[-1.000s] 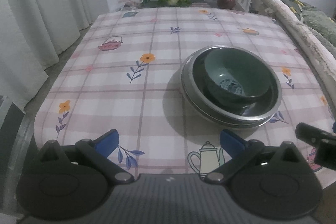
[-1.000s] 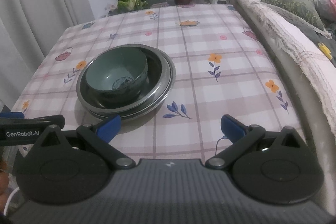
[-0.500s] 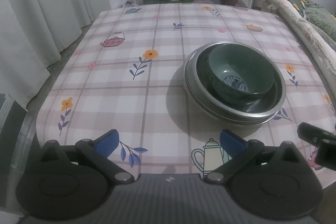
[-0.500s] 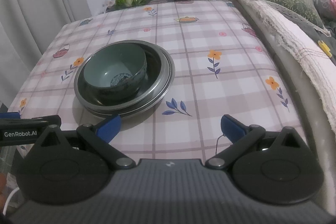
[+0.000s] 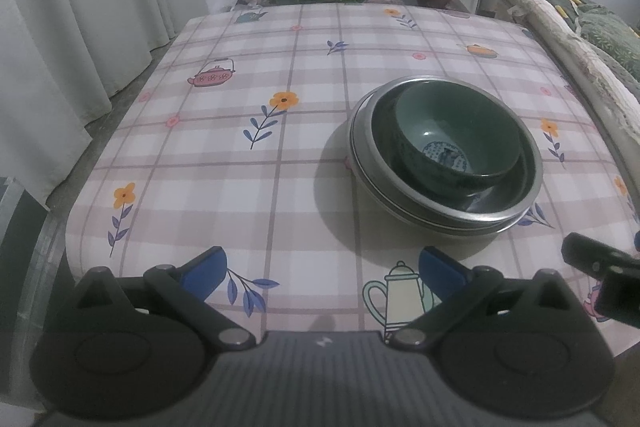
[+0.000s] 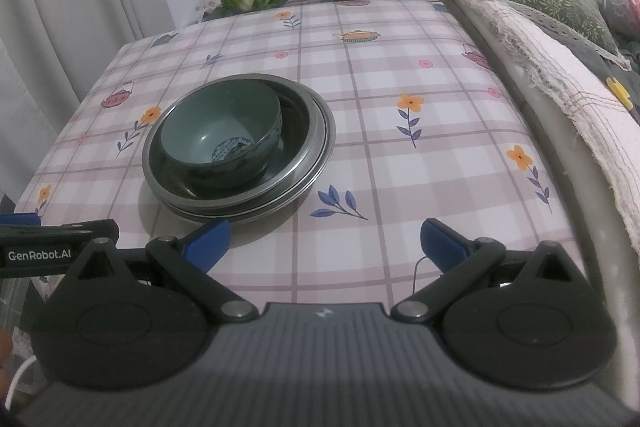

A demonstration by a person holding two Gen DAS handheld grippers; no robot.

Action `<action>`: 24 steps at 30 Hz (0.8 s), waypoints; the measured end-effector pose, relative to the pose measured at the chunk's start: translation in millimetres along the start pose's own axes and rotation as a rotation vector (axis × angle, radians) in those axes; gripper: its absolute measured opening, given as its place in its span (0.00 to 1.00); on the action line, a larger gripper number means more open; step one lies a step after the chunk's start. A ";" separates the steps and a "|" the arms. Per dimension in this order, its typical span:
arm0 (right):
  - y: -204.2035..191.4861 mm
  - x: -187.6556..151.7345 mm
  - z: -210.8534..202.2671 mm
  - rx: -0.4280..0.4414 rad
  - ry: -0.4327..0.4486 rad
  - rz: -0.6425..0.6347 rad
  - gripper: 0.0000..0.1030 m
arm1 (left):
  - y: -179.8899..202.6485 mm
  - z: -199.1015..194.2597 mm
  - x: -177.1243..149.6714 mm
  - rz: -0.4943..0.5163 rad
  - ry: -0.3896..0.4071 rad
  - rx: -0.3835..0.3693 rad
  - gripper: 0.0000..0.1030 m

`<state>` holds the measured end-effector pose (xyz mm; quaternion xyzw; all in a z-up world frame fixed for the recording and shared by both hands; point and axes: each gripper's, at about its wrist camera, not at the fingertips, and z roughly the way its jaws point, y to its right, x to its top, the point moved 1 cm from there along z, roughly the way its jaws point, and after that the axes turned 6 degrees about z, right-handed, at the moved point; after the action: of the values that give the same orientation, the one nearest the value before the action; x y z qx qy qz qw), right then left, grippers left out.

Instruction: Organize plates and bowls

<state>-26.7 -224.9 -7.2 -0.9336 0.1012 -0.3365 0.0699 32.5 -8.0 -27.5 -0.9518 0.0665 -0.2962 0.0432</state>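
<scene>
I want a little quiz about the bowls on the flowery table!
1. True or false: the green ceramic bowl sits inside the dark shallow dish.
2. Which lies lowest in the stack: A) green bowl, B) silver metal plate, C) dark dish?
3. Fill in: both the left gripper and the right gripper are ____ and hold nothing.

Key: 1 true; 2 B; 3 open.

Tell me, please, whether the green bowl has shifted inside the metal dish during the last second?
No. The green bowl sits against the same left side of the metal dish, blue pattern unchanged; only the cameras moved.
</scene>
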 end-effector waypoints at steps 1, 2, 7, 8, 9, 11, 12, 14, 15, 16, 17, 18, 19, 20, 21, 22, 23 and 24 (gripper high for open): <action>0.2 0.0 -0.1 0.000 0.000 0.000 0.99 | 0.0 -0.1 -0.1 -0.001 0.000 0.000 1.00; -0.1 0.0 0.0 0.000 0.000 0.000 0.99 | 0.0 -0.2 0.0 0.000 -0.001 0.000 1.00; 0.1 0.0 -0.1 -0.002 -0.002 0.001 0.99 | -0.2 -0.6 -0.1 0.000 0.000 -0.001 1.00; -0.5 0.3 0.1 -0.002 -0.002 0.001 0.99 | 0.1 -0.6 0.3 0.000 0.000 -0.001 1.00; -0.5 0.3 0.0 -0.002 -0.002 0.000 0.99 | 0.0 -0.7 0.4 -0.002 -0.001 -0.003 1.00; -0.4 0.3 0.1 -0.002 -0.002 0.000 0.99 | 0.1 -0.7 0.5 -0.003 -0.001 -0.005 1.00; -0.5 0.4 0.2 -0.001 -0.002 -0.001 0.99 | 0.0 -0.8 0.4 -0.003 -0.001 -0.004 1.00; -0.6 0.8 0.1 -0.003 -0.003 -0.004 0.99 | 0.2 -1.2 0.4 -0.003 -0.001 -0.004 1.00; -0.8 0.9 0.1 -0.002 -0.002 -0.004 0.99 | -0.3 -0.8 0.4 -0.002 0.001 -0.004 1.00; -0.7 1.0 0.0 -0.002 -0.002 -0.003 0.99 | -0.1 -0.9 0.5 -0.003 0.001 -0.003 1.00; -0.8 1.3 -0.2 -0.002 -0.002 -0.003 0.99 | 0.0 -1.2 0.7 -0.005 0.001 -0.004 1.00; -0.5 1.5 -0.4 -0.001 -0.002 -0.002 0.99 | 0.1 -1.4 0.9 -0.006 0.001 -0.005 1.00; -0.9 1.3 -0.2 -0.002 -0.002 -0.003 0.99 | -0.1 -1.4 1.0 -0.006 0.002 -0.004 1.00; -0.4 1.6 -0.5 -0.002 -0.002 -0.003 0.99 | 0.0 -1.8 1.1 -0.007 0.002 -0.004 1.00; -0.9 1.5 -0.2 -0.003 -0.002 -0.003 0.99 | 0.2 -2.3 1.1 -0.008 0.003 -0.005 1.00; -0.9 1.4 -0.1 -0.003 -0.003 -0.002 0.99 | 0.0 -2.7 1.3 -0.009 0.004 -0.006 1.00; -0.8 1.4 -0.1 -0.002 -0.003 -0.001 0.99 | 0.2 -3.0 1.4 -0.010 0.005 -0.007 1.00; -0.9 1.8 -0.2 -0.001 -0.004 0.000 0.99 | 0.3 -3.2 1.5 -0.010 0.005 -0.007 1.00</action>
<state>-25.4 -224.5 -5.8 -0.9343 0.1012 -0.3346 0.0695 31.9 -8.6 -24.0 -0.9515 0.0629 -0.2988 0.0382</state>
